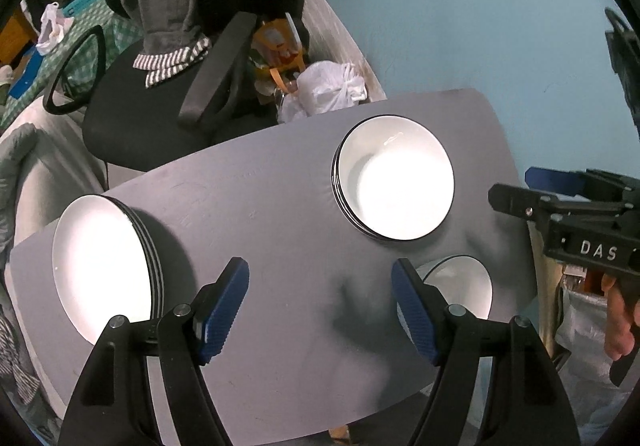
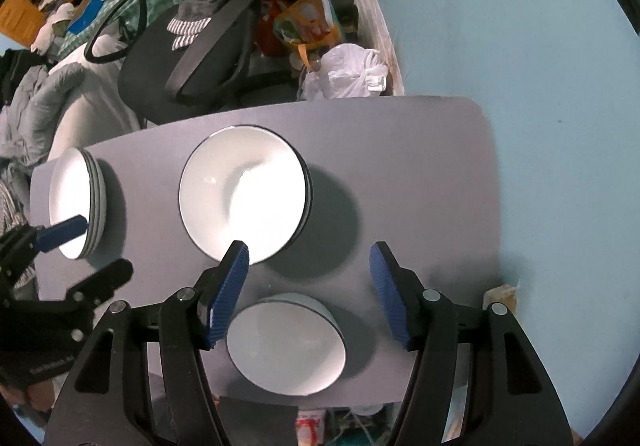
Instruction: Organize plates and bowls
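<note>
Plates (image 1: 100, 266), stacked, sit at lower left of the left view; stacked bowls (image 2: 244, 192) at centre of the right view, single bowl (image 2: 286, 346) below. Both my left gripper (image 1: 320, 310) and right gripper (image 2: 308, 294) hang spread and empty over the grey table (image 2: 420, 174).

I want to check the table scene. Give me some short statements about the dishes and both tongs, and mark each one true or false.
1. Three groups of dishes sit on the grey table. True.
2. The left tongs hold a plate. False: open and empty.
3. The plate stack sits at the table's left end. True.
4. The small bowl is upside down. False: it stands upright.
5. The right tongs grip the big bowl stack. False: open, holding nothing.
</note>
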`<action>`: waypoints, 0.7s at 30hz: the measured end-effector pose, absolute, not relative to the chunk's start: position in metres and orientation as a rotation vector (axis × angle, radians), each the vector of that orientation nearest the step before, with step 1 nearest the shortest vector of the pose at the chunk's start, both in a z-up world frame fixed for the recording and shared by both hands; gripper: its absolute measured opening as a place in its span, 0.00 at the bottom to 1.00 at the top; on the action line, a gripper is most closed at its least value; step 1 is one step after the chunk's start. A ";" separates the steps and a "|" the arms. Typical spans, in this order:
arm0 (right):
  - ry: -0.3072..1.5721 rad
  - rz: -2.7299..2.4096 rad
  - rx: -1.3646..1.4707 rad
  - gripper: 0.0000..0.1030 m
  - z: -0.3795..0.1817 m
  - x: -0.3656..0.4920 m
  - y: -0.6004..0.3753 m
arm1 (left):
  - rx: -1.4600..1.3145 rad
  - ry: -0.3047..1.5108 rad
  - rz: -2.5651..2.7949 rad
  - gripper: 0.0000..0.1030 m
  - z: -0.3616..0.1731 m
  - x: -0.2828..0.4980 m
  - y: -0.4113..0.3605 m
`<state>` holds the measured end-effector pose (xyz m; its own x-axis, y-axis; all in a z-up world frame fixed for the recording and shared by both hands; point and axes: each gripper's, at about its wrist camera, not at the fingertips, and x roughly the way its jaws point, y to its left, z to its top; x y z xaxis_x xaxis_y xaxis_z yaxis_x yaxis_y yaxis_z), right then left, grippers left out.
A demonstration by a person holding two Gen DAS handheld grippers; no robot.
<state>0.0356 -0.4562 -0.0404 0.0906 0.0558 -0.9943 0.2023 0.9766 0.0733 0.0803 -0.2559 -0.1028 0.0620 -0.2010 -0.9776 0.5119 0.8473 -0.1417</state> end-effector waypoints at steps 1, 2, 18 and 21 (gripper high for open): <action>1.478 -0.109 0.206 0.60 -0.039 0.033 -0.455 | 0.261 1.406 -0.550 0.73 -0.101 0.078 -0.255; 1.476 -0.109 0.202 0.60 -0.039 0.031 -0.455 | 0.256 1.404 -0.553 0.73 -0.100 0.076 -0.254; 1.456 -0.154 0.206 0.60 -0.034 -0.010 -0.456 | 0.246 1.459 -0.601 0.73 -0.107 0.035 -0.255; 1.457 -0.171 0.212 0.60 -0.035 -0.018 -0.460 | 0.245 1.474 -0.609 0.73 -0.111 0.030 -0.258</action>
<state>-0.0183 -0.4599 -0.0346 0.1069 0.0133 -0.9942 0.2428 0.9693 0.0390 0.0300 -0.2583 -0.1105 -0.0185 -0.2330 -0.9723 0.5218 0.8273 -0.2082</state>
